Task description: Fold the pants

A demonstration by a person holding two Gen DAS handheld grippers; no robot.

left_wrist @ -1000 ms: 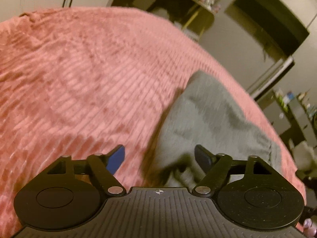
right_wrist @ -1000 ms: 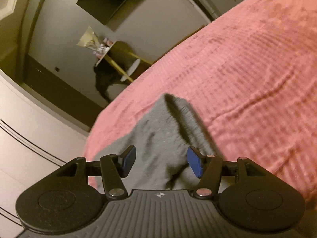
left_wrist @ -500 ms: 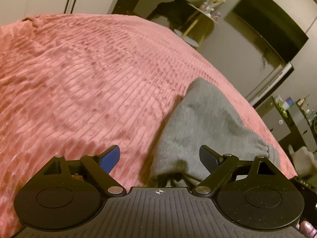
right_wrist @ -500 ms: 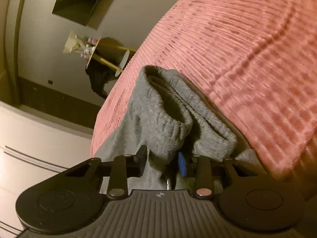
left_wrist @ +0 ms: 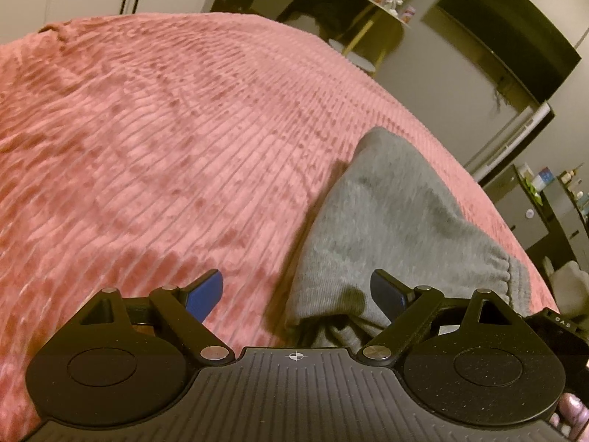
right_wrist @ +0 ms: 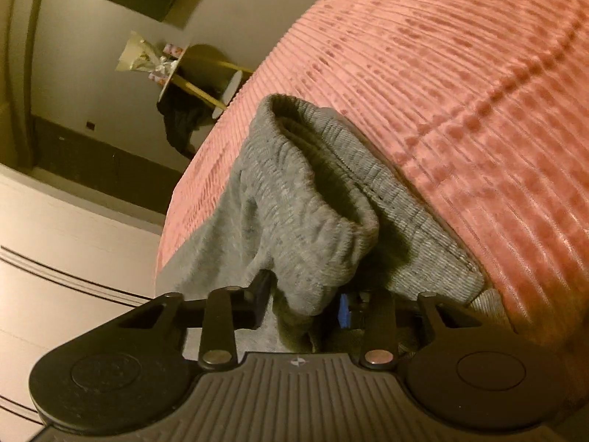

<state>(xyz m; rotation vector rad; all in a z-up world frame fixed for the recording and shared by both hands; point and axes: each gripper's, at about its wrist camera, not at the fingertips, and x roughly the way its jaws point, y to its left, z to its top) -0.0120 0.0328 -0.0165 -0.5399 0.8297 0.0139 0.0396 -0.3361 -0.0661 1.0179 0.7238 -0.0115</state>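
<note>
A: Left wrist view first?
B: The left gripper (left_wrist: 296, 289) has its fingers (left_wrist: 204, 289) wide apart, holding nothing, over the near left edge of the grey pants (left_wrist: 397, 221), which lie on the pink bed cover (left_wrist: 165, 129), right of centre.

A: And the right wrist view?
B: The right gripper (right_wrist: 303, 304) is clamped on a bunched fold of the pants (right_wrist: 294, 202) by the ribbed waistband (right_wrist: 405, 213).

A: Which step?
B: Taking hold for a fold, I'd judge. Next the left fingers should close on cloth, then both lift together.

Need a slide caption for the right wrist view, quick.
Right gripper pinches gray pants at the waistband on the pink bedspread.
</note>
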